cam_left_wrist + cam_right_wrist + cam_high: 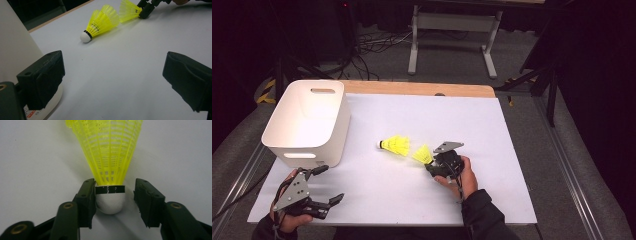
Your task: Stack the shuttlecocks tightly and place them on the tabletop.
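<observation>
The right gripper (115, 195) has its jaws apart around the white cork of a yellow shuttlecock (110, 157) lying mid-table, one pad touching, the other clear; a second shuttlecock (395, 145) lies just left; the left gripper (323, 186), jaws wide apart, rests near the white bin (307, 120).

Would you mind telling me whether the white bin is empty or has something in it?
Empty, as far as shows: the high view looks into the white bin and its visible inside is bare white; both yellow shuttlecocks lie on the table.
</observation>
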Motion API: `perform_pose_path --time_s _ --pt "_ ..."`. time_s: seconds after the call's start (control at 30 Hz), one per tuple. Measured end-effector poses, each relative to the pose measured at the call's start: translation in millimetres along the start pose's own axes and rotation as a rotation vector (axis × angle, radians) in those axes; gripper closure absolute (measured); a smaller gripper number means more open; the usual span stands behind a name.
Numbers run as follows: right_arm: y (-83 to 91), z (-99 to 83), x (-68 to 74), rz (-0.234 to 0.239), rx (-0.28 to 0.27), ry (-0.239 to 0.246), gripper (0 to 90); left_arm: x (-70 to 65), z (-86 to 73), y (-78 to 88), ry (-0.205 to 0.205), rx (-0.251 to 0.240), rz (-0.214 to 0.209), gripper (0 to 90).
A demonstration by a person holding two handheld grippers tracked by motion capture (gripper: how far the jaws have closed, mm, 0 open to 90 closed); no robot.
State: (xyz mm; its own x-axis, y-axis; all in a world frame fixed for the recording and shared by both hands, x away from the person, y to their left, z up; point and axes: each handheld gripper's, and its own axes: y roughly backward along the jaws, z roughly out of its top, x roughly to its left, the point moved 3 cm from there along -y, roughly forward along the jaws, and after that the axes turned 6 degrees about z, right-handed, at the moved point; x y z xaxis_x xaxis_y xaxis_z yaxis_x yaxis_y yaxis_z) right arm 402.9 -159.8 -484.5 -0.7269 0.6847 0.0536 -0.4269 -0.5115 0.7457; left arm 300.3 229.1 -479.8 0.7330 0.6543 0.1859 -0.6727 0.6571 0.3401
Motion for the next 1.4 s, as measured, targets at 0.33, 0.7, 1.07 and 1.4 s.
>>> perform_pose_path --time_s 0.33,0.7,1.07,1.4 --pt "2.3 31.6 5.2 -0.016 -0.002 0.237 27.8 0.3 0.0 -2.0 0.004 0.005 -0.011 4.7" --pt "-27.4 54.0 -10.4 0.129 0.152 0.234 22.0 -1.1 -0.6 -3.4 0.003 0.016 -0.031 4.7" --pt "-23.5 59.0 -9.0 0.131 0.112 0.227 44.8 -0.4 -0.1 -3.3 0.004 0.016 -0.028 4.8" --pt "-14.7 61.1 -18.0 0.104 0.030 0.115 38.1 0.2 0.1 -2.7 0.007 0.015 -0.028 4.9"
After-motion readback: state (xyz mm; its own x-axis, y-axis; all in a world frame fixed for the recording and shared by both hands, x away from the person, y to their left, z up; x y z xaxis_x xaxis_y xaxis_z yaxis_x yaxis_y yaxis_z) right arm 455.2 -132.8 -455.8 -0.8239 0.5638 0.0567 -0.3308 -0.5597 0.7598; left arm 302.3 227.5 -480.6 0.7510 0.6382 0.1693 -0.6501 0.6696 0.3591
